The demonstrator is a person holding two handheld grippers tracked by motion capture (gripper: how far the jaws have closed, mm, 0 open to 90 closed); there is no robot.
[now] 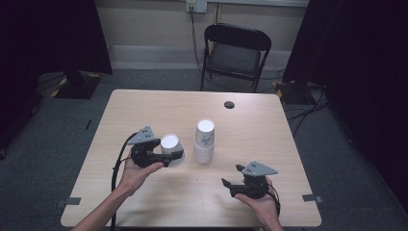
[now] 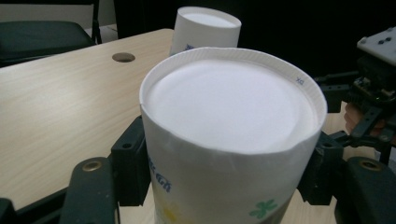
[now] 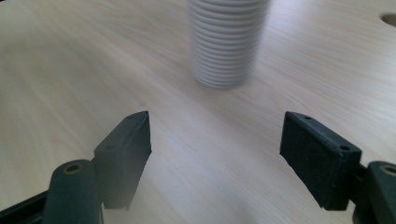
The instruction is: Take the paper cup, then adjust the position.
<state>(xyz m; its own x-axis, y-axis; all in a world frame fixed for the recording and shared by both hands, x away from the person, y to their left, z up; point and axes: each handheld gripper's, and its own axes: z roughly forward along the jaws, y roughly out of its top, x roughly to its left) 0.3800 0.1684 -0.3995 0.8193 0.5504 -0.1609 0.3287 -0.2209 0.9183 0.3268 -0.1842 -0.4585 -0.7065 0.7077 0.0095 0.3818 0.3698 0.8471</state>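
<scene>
Looking down my right gripper (image 3: pixel 215 154) here and the two black jaws stand wide apart with nothing between them, just bare wood of the table (image 3: pixel 84 65) under the gap. Straight ahead, well past the jaw tips, stands the stack of paper cups (image 3: pixel 227 42) (white, lots of ribbed rims piled one on another, a bit blurry), resting on the tabletop with its top cut off by the frame. Up in the far right corner I can see the edge of a round hole (image 3: pixel 390 18) in the table.
</scene>
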